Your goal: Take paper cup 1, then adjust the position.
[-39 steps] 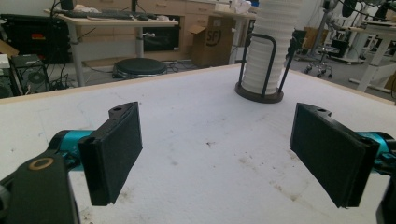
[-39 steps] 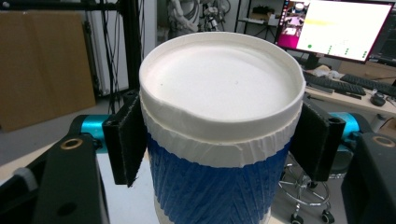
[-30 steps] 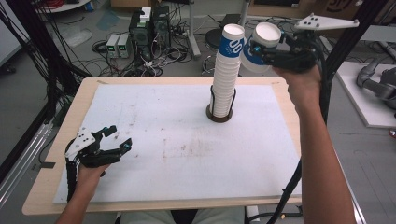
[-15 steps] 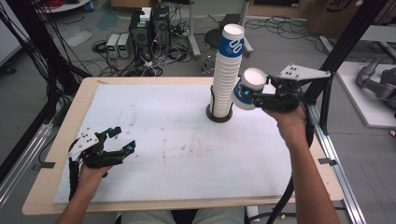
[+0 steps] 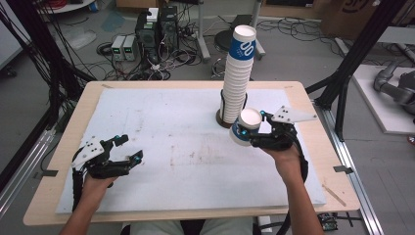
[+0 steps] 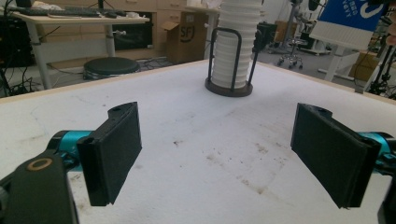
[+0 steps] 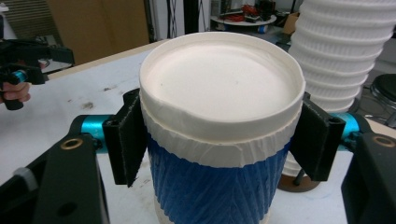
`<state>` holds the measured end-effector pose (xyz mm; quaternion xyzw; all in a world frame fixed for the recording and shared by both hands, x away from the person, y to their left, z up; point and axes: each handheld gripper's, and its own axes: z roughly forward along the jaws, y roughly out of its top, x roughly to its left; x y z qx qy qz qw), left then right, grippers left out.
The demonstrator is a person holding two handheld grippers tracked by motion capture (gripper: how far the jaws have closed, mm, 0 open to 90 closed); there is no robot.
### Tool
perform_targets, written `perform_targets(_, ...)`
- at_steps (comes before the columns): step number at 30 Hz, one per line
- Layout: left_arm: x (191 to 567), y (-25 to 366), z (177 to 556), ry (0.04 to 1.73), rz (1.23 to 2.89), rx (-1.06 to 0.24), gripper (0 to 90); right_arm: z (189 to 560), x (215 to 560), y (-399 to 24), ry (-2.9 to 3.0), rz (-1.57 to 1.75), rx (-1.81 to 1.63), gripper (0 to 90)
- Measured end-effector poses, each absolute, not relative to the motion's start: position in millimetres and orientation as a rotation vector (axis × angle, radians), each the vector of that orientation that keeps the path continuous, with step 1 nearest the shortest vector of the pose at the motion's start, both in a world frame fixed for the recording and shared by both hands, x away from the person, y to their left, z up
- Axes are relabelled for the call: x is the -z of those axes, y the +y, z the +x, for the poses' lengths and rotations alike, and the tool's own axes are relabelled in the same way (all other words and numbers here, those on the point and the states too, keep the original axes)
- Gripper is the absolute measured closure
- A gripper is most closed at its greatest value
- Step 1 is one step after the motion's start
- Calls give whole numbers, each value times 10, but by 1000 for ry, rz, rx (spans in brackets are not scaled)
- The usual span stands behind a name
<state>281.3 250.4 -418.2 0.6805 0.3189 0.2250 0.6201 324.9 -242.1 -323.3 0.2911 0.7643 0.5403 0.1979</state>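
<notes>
Cup (image 7: 219, 135) sits clamped upside-down in the right gripper (image 5: 254, 132); left gripper (image 5: 125, 149) jaws gape empty.

The cup stack (image 5: 239, 73) stands in its holder (image 5: 226, 119) at the far middle of the worktop (image 5: 195, 147). Just in front of the stack, to its right, the right gripper (image 5: 254, 133) holds one cup (image 5: 246, 127). Well left and nearer, the left gripper (image 5: 128, 149) rests on the worktop.
</notes>
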Motion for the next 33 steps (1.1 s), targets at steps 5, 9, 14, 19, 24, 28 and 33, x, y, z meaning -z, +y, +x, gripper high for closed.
perform_targets(5,4185,2475,2821,722,1572,-513,162,3211,3349,-2396,2160,818,-1526,295)
perform_targets(9,4190,2465,2818,712,1580,-507,162,3201,3378,-2392,2160,801,-1531,295)
perform_targets(14,4180,2461,2805,690,1585,-494,162,3184,3385,-2357,2169,786,-1558,294)
perform_targets(19,4166,2412,2797,655,1597,-474,162,3147,3411,-2285,2188,759,-1578,294)
perform_targets(24,4130,2303,2783,602,1611,-420,161,3137,3413,-2226,2214,722,-1594,294)
perform_targets(28,4058,2153,2793,539,1627,-365,161,3113,3419,-2177,2244,684,-1617,294)
perform_targets(33,3974,1948,2794,461,1659,-316,160,3087,3421,-2091,2286,632,-1640,294)
